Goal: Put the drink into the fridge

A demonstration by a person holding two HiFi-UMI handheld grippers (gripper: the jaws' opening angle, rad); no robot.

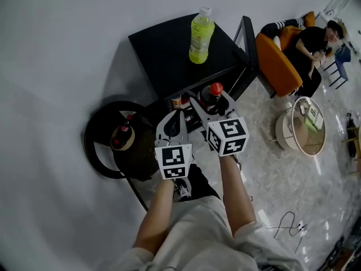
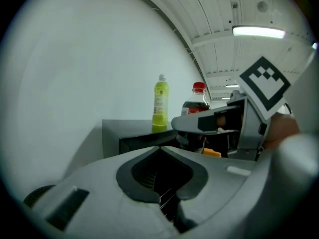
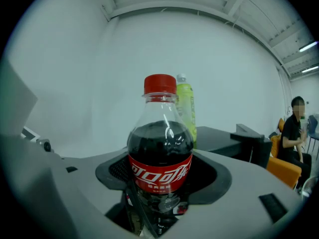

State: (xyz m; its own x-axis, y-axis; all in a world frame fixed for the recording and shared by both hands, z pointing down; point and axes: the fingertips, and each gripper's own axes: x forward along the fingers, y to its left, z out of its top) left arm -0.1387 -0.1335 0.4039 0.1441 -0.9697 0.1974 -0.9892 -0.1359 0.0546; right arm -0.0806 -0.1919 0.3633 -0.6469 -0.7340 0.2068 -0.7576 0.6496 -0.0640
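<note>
My right gripper (image 1: 210, 99) is shut on a cola bottle (image 1: 214, 91) with a red cap and red label, held upright in front of the black mini fridge (image 1: 169, 49). In the right gripper view the cola bottle (image 3: 160, 153) stands between the jaws of the right gripper (image 3: 160, 176). The fridge door (image 1: 247, 52) hangs open to the right. My left gripper (image 1: 174, 114) is beside it on the left, shut with nothing in it; in its own view the left gripper (image 2: 160, 151) has its jaws together.
A yellow-green bottle (image 1: 201, 34) stands on the fridge top. A can (image 1: 176, 100) shows inside the fridge. A round black stand (image 1: 101, 145) at the left holds another cola bottle (image 1: 121, 133). A person (image 1: 316, 47) sits on an orange chair (image 1: 276, 64), near a round white table (image 1: 304, 126).
</note>
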